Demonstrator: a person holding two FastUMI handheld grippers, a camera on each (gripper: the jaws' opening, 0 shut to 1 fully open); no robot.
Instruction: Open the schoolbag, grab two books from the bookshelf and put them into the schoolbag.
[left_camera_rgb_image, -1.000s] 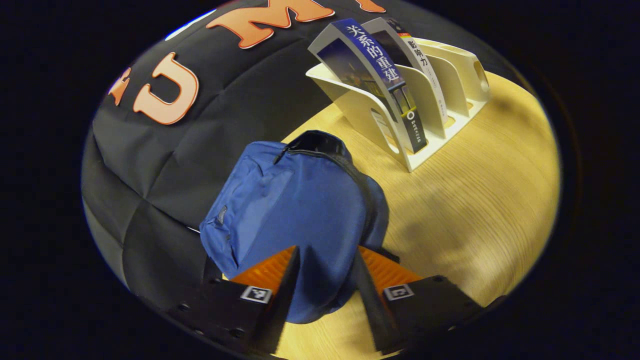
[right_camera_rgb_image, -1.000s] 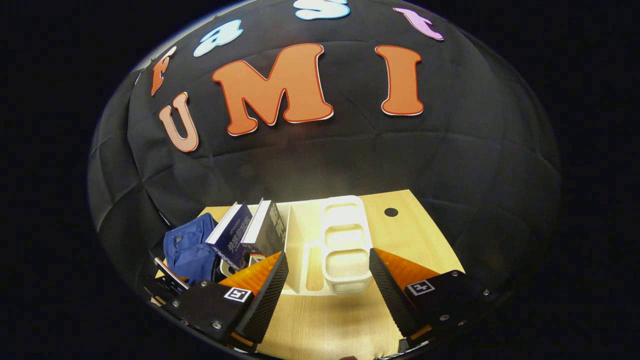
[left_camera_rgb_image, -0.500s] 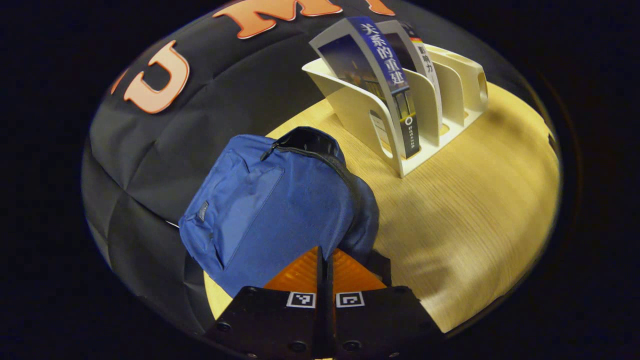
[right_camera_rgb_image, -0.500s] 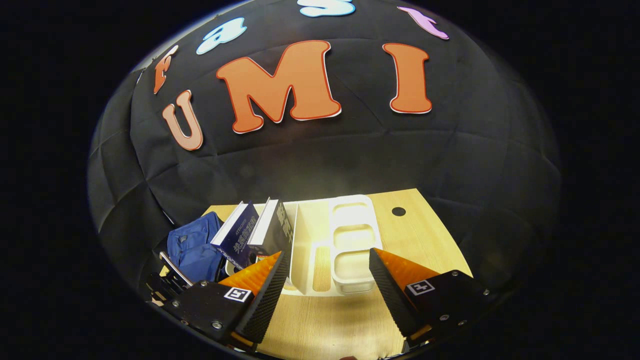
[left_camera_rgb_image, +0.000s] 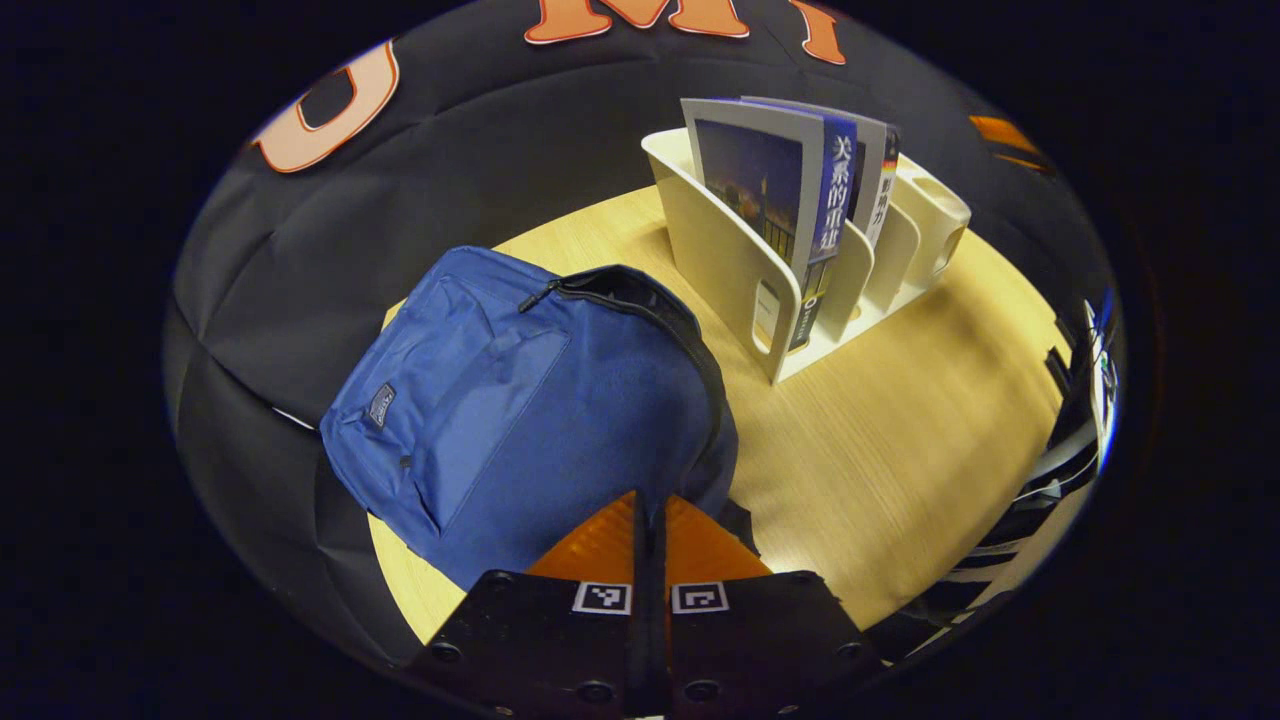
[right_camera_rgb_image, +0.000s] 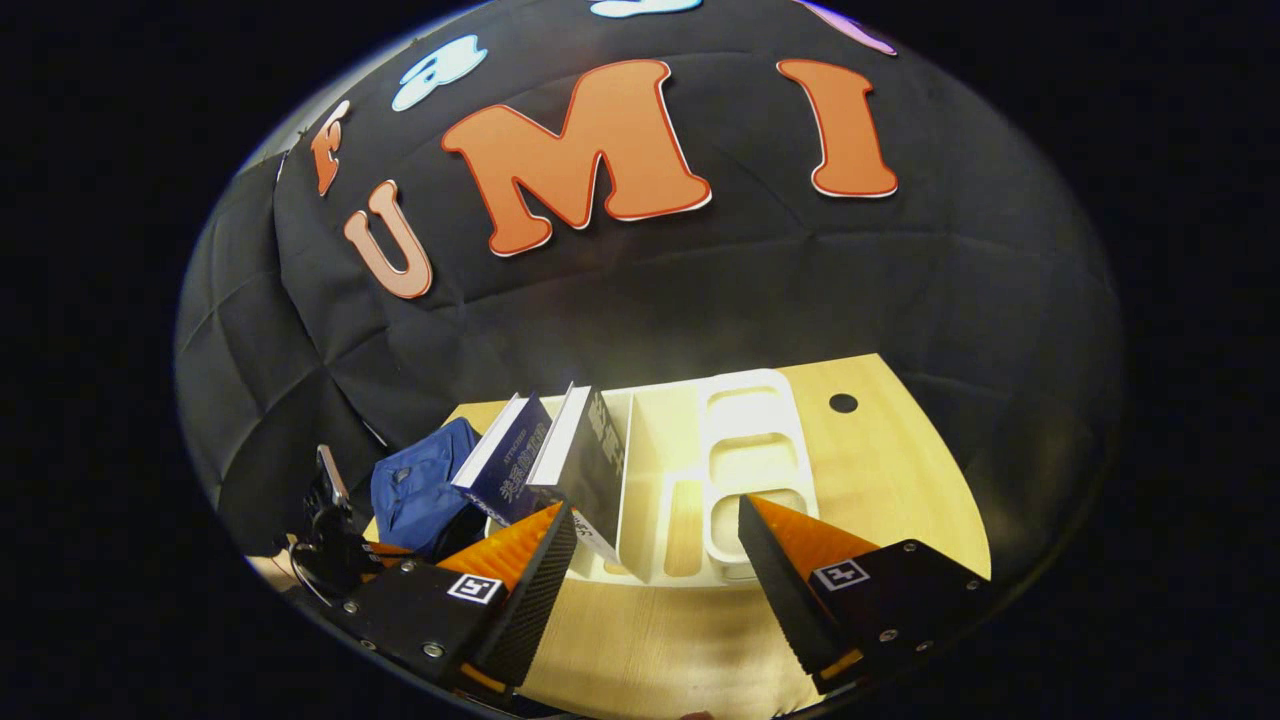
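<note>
The blue schoolbag (left_camera_rgb_image: 520, 400) lies flat on the wooden table (left_camera_rgb_image: 900, 420), and its black zipper (left_camera_rgb_image: 640, 300) runs along the far end. My left gripper (left_camera_rgb_image: 650, 497) is shut, its orange fingers pinched together on the bag's near edge. A white bookshelf (left_camera_rgb_image: 720, 250) stands beyond the bag. It holds a blue book (left_camera_rgb_image: 760, 190) and a second book (left_camera_rgb_image: 880, 190) upright. In the right gripper view, my right gripper (right_camera_rgb_image: 655, 520) hangs open over the table, in front of the bookshelf (right_camera_rgb_image: 750, 440). The blue book (right_camera_rgb_image: 510, 470), a dark book (right_camera_rgb_image: 590, 465) and the schoolbag (right_camera_rgb_image: 420, 485) sit to its left.
The black cloth wall rises close behind the table. A small round hole (right_camera_rgb_image: 843, 403) marks the tabletop right of the shelf. Bare wood lies between the bag and the table's right edge, where dark gear (left_camera_rgb_image: 1075, 400) shows.
My left gripper shut on the bag's near edge and swung, so bag and shelf now sit more upright in its view. My right gripper drifted nearer the shelf, still open.
</note>
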